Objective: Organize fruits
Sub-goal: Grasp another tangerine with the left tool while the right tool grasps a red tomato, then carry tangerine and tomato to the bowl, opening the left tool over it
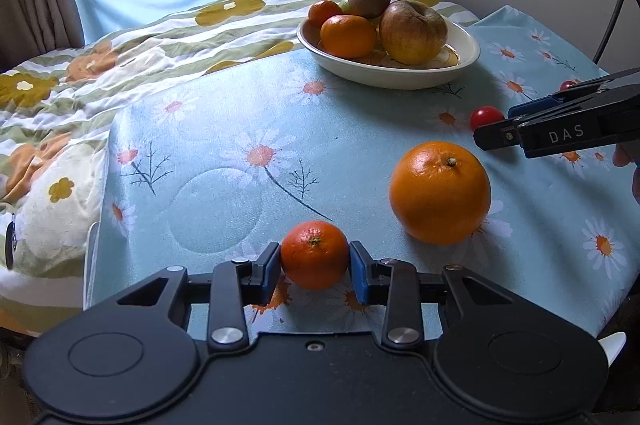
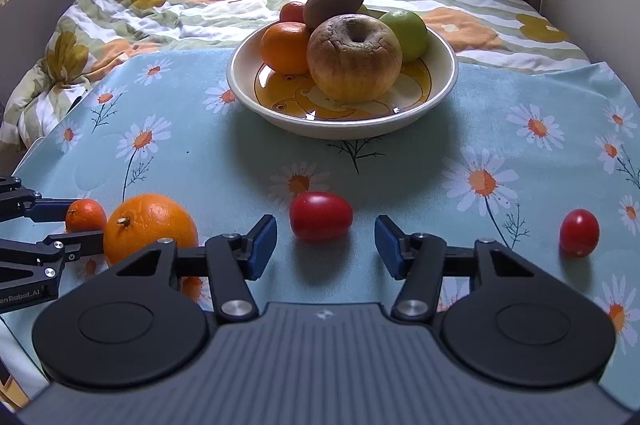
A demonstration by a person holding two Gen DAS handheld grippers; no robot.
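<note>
A white bowl (image 1: 464, 59) (image 2: 440, 93) at the back of the table holds an apple (image 2: 354, 59), mandarins, a kiwi (image 2: 334, 1) and a green fruit. My left gripper (image 1: 315, 267) has its blue pads against both sides of a small mandarin (image 1: 315, 253) (image 2: 85, 215) on the cloth. A big orange (image 1: 440, 192) (image 2: 150, 225) lies to its right. My right gripper (image 2: 325, 245) (image 1: 496, 123) is open, with a cherry tomato (image 2: 321, 216) (image 1: 486, 116) just ahead between its fingers. A second tomato (image 2: 579, 232) lies far right.
The table wears a light-blue daisy cloth (image 2: 500, 153). Behind it lies a flowered quilt (image 1: 120, 57) on a bed, with curtains and a window beyond. The table's left edge (image 1: 90, 249) drops off beside the left gripper.
</note>
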